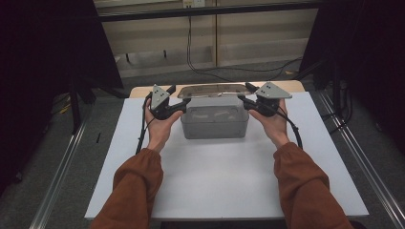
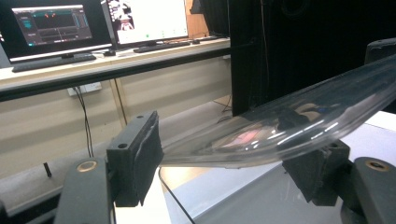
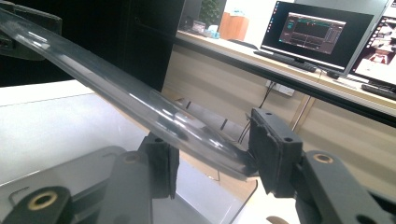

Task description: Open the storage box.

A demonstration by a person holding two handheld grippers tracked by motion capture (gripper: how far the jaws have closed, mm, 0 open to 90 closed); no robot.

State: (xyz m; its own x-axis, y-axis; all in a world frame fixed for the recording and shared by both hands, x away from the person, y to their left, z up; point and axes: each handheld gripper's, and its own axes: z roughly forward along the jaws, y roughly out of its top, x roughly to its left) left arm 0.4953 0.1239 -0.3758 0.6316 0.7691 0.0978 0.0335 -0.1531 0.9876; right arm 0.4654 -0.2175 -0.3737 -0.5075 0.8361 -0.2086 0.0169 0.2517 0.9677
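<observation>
We've got the clear lid (image 1: 212, 90) clamped betw. fingers of left gripper (image 1: 175, 106) & right gripper (image 1: 246, 102), one per end, prob. so it stays level above the grey box (image 1: 215, 125) on the bench (image 1: 219, 167).

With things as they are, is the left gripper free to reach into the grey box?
Probably not. The left gripper is shut on one end of the clear lid, the right gripper on the other, and the lid hangs over the grey box, covering its opening.

overhead forward-down view, two close jaw-level views
</observation>
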